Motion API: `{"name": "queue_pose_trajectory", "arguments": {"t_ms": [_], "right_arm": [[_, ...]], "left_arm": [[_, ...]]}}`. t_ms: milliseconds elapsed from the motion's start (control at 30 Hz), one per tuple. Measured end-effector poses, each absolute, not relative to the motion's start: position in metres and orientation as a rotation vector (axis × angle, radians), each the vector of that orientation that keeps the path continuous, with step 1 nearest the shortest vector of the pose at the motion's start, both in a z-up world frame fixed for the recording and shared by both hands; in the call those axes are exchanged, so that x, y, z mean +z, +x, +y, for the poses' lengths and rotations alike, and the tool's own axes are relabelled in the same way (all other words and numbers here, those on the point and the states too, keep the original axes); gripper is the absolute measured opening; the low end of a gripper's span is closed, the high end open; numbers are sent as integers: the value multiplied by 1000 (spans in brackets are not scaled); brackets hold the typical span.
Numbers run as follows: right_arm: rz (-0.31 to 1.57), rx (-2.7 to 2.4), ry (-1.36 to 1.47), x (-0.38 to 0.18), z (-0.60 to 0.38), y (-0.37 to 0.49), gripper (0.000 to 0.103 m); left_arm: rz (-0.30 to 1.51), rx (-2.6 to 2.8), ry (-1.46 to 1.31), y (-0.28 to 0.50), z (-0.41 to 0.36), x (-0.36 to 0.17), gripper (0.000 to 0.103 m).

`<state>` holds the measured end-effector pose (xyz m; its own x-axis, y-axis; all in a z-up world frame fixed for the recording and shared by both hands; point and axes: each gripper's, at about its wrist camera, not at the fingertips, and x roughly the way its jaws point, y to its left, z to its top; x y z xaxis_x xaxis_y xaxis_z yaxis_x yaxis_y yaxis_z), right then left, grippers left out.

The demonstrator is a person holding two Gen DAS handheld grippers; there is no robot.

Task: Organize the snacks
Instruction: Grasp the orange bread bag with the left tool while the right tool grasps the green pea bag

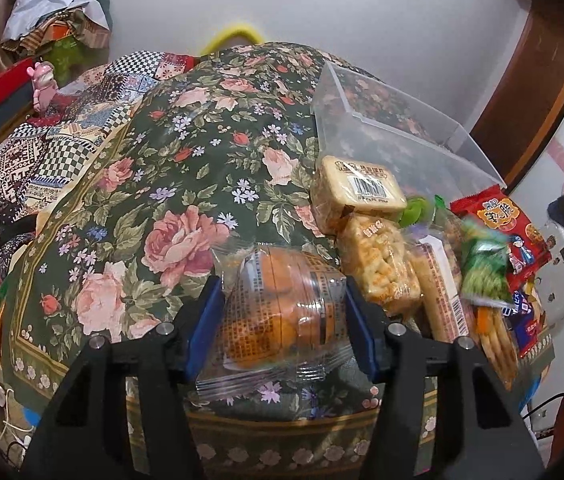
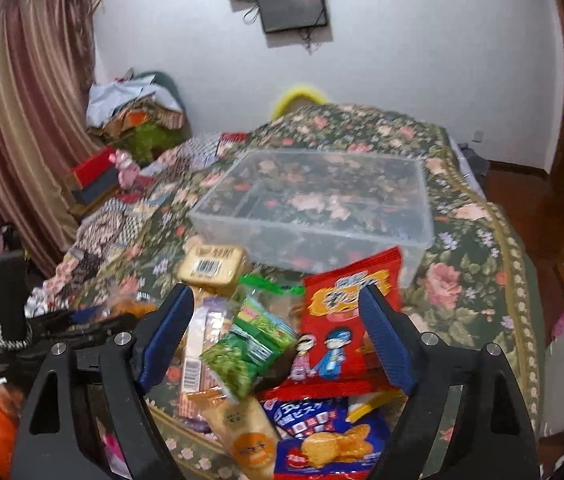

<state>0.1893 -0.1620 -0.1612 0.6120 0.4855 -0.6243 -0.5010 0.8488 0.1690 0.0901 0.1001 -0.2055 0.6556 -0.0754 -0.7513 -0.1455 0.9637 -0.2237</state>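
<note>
On a bed spread with a floral blanket (image 1: 185,184), the left gripper (image 1: 282,308) clamps both blue pads against a clear packet of orange pastry (image 1: 277,308), held at the near edge of the blanket. Just to its right lies a heap of snacks, a barcoded biscuit pack (image 1: 358,192) on top. The right gripper (image 2: 277,340) hangs over that heap with its fingers spread apart, a red snack bag (image 2: 346,320) and a green packet (image 2: 249,348) between them, gripping neither. Beyond the heap sits a clear plastic box (image 2: 314,236).
</note>
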Motion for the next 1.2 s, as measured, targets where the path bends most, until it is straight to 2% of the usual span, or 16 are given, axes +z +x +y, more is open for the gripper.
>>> {"name": "queue_pose_trajectory", "arguments": {"t_ms": [200,400,667,900,1033,1133,1200], "right_arm": [[822,634,-25,-192,-140,196,82],[880,663,-36,-207,-127,192,76],[862,624,-102,-209,-121,188,76],[854,625,-37,-196,-143,171,75],[897,622,-38,-204,-147,166,67],[941,622,-24,-216,-145,173,55],[944,617,-22,-218,-142,176,55]], "left_arm": [[856,46,-286,87,103,-204,58],[849,50,-292,84,106,-202,58],[838,41,-285,82,102,-197,58],[815,30,-280,76,100,-187,58],[810,23,-287,72,99,-185,58],[810,18,-291,69,98,-184,58],[805,15,-290,67,97,-181,58]]}}
